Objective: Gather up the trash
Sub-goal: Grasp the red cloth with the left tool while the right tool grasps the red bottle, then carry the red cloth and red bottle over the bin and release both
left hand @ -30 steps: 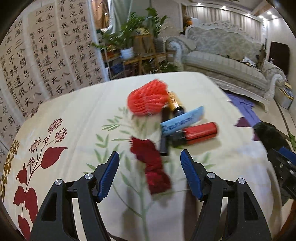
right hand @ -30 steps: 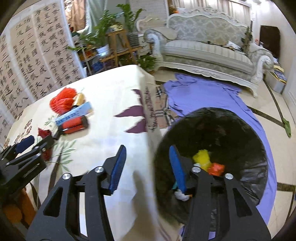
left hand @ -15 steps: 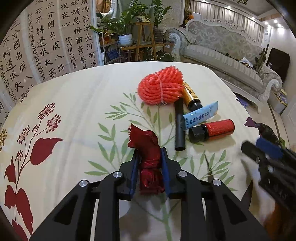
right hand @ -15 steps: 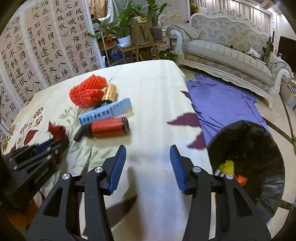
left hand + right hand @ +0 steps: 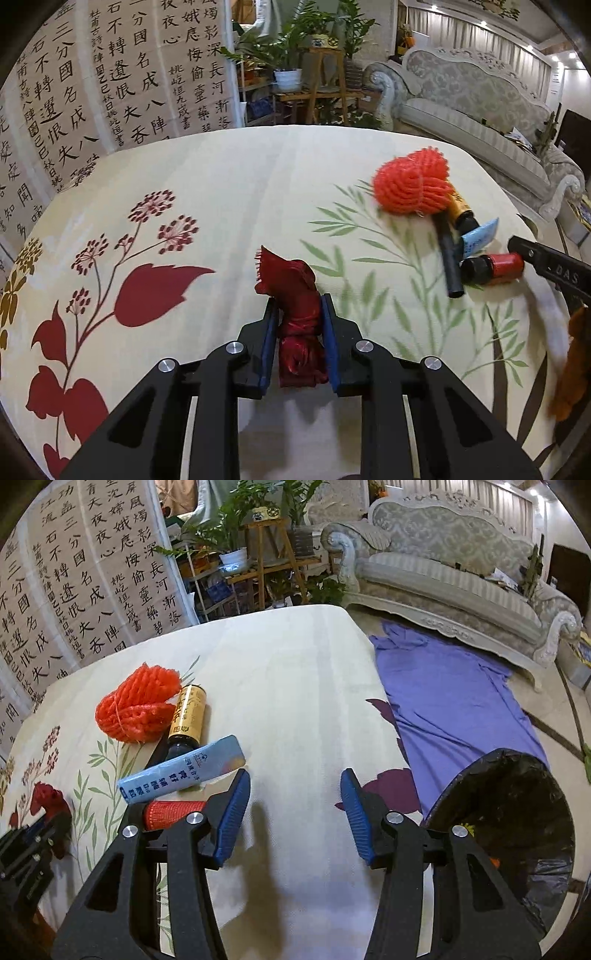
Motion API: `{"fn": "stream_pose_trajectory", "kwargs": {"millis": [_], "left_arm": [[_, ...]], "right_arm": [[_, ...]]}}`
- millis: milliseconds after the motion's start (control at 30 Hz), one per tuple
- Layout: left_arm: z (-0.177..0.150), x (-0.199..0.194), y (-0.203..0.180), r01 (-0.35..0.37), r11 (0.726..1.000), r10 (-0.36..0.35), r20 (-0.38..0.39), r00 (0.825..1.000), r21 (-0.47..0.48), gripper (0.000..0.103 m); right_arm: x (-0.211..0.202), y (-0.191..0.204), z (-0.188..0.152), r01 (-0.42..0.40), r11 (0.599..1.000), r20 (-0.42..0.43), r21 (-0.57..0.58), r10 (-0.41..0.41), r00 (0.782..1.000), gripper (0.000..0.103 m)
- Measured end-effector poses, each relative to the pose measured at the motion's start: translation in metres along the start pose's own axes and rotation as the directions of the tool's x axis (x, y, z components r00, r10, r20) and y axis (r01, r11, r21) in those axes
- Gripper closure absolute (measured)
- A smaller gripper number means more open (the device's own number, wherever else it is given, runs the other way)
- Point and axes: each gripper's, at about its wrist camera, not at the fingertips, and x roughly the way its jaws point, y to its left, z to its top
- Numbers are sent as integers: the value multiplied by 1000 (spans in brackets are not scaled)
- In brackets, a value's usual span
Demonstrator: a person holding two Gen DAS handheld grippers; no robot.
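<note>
My left gripper is shut on a crumpled dark red wrapper and holds it over the flowered tablecloth. The wrapper also shows at the left of the right wrist view. My right gripper is open and empty above the table, just right of a trash pile: an orange-red foam net, a gold bottle, a blue tube and a red-capped bottle. The black-lined trash bin stands on the floor at the lower right.
A purple cloth lies on the floor beyond the table's right edge. A grey sofa, a plant stand and a calligraphy screen stand behind. A black tube lies in the pile.
My left gripper closed on the dark red wrapper and has swung left with it. My right gripper moved from over the bin to over the table beside the pile.
</note>
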Motion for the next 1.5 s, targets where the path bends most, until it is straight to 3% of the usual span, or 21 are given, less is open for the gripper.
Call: {"fn": "stream_pose_trajectory", "kwargs": {"millis": [400, 600, 900, 1167, 1333, 1500], "left_arm": [[0, -2, 23, -30, 999, 30, 7, 1000, -24, 79], [-4, -5, 33, -44, 999, 44, 9, 999, -29, 79], [-6, -5, 41, -42, 998, 42, 7, 999, -49, 79], [-6, -3, 41, -37, 998, 37, 5, 999, -53, 79], [-8, -3, 40, -43, 998, 44, 11, 999, -43, 79], [-8, -3, 39, -37, 998, 38, 12, 999, -48, 79]], "right_arm": [[-24, 32, -36, -20, 994, -15, -105, 18, 1000, 49], [-34, 32, -31, -31, 997, 19, -73, 33, 999, 49], [-34, 61, -27, -102, 984, 24, -144, 106, 994, 51], [-17, 77, -31, -129, 977, -42, -171, 123, 992, 69], [-17, 78, -35, -108, 978, -30, -180, 104, 994, 80], [-19, 75, -37, -105, 978, -28, -178, 101, 994, 80]]}}
